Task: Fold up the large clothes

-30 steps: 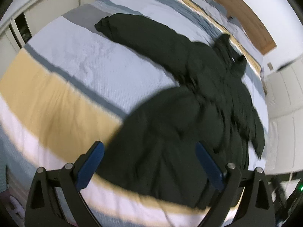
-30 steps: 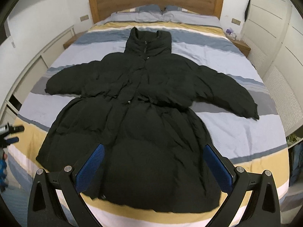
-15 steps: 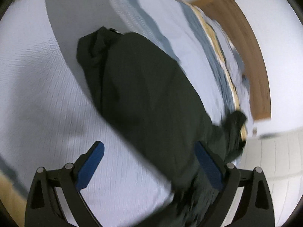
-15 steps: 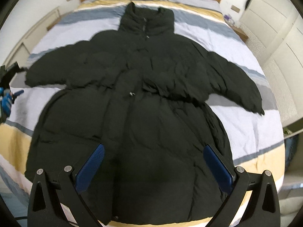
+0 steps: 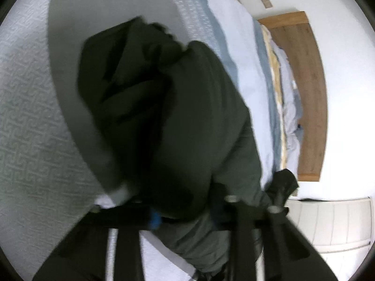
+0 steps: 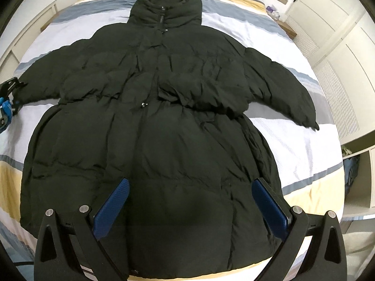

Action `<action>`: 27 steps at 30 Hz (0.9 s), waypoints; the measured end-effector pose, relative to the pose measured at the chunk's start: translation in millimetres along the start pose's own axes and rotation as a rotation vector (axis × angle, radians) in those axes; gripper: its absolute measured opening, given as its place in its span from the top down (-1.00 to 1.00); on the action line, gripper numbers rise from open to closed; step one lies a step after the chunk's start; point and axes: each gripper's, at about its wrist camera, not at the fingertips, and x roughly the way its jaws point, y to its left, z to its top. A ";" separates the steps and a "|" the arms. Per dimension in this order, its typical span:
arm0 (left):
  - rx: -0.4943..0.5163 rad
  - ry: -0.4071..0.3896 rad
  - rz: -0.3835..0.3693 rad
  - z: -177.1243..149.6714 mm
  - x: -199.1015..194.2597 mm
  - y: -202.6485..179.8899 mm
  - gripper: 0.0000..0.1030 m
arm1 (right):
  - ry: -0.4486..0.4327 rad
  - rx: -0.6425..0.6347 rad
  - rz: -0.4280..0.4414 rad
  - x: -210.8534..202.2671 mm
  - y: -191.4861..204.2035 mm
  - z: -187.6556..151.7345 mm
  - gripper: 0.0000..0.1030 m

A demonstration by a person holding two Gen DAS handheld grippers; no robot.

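A large black puffer coat (image 6: 164, 121) lies front-up and spread out on the striped bed, collar toward the headboard, both sleeves out to the sides. My right gripper (image 6: 189, 201) is open and empty, hovering over the coat's lower hem. My left gripper (image 5: 185, 217) is at the end of the coat's left sleeve (image 5: 164, 117), its jaws closed in on the bunched sleeve cloth; it also shows at the left edge of the right wrist view (image 6: 9, 98). The left view is blurred.
The bed (image 6: 293, 145) has white, grey-blue and yellow stripes. A wooden headboard (image 5: 309, 93) and pillows stand at the far end. White wardrobes (image 6: 339, 53) line the right side, a nightstand (image 6: 274, 14) sits by the headboard, and low cabinets run along the left.
My left gripper has moved along the bed to the sleeve end and closed on it. My right gripper has moved forward and lower over the coat's hem, still open.
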 end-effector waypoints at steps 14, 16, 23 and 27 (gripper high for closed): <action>0.257 -0.048 -0.144 -43.7 -69.0 -117.2 0.85 | -0.075 0.028 0.055 -12.2 -15.4 -6.9 -0.99; 0.307 -0.051 -0.136 -60.0 -76.7 -137.8 0.85 | -0.098 0.036 0.079 -12.8 -23.2 -9.8 -0.99; 0.485 -0.044 -0.092 -148.6 -93.0 -209.3 0.85 | -0.174 0.080 0.130 0.7 -71.9 -14.1 -0.99; 0.579 -0.003 -0.075 -208.2 -76.4 -244.8 0.85 | -0.191 0.137 0.129 7.1 -115.2 -19.2 -0.99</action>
